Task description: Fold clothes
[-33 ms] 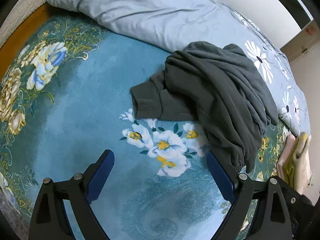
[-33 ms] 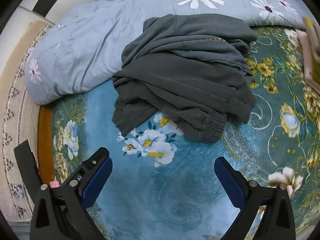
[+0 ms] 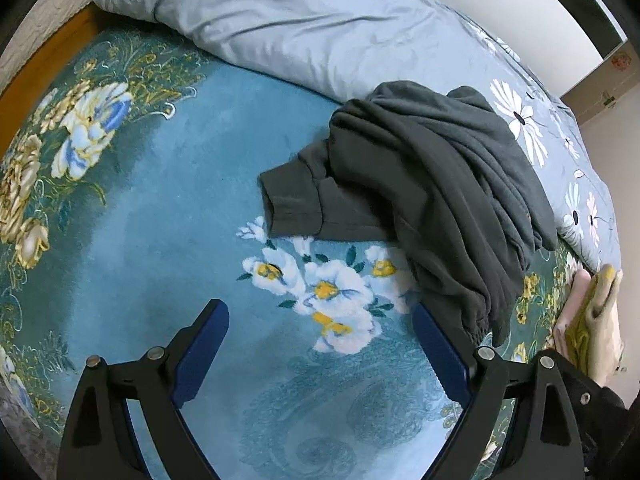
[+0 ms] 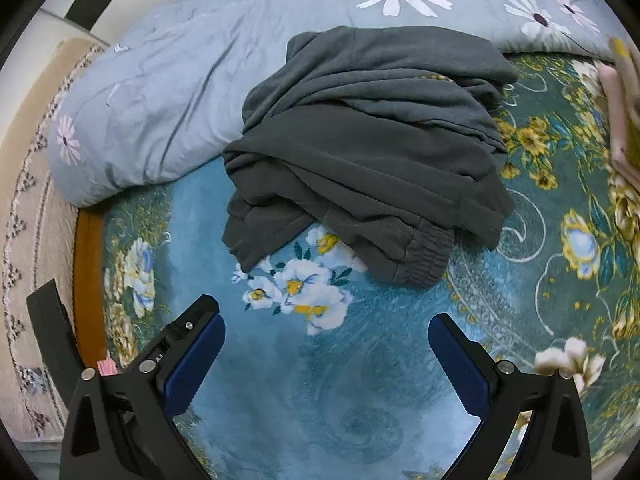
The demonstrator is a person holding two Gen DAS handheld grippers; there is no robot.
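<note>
Dark grey sweatpants (image 3: 432,184) sit bunched on the bed's floral blanket (image 3: 168,208). Our left gripper (image 3: 320,344) and right gripper (image 4: 326,356) hover empty, jaws wide apart. Risk: we pinch several layers.

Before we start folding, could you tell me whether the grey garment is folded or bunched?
Bunched: the grey garment lies in a crumpled heap with loose creases, one cuff sticking out.

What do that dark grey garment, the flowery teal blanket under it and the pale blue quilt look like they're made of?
Garment: probably soft cotton-type jersey or fleece; matte, with limp folds and a ribbed elastic cuff.
Blanket: likely plush synthetic pile; fuzzy nap with shading that varies in patches.
Quilt: seemingly a smooth woven cover, cotton or a blend; faint sheen, fine creases, puffy filling.
</note>
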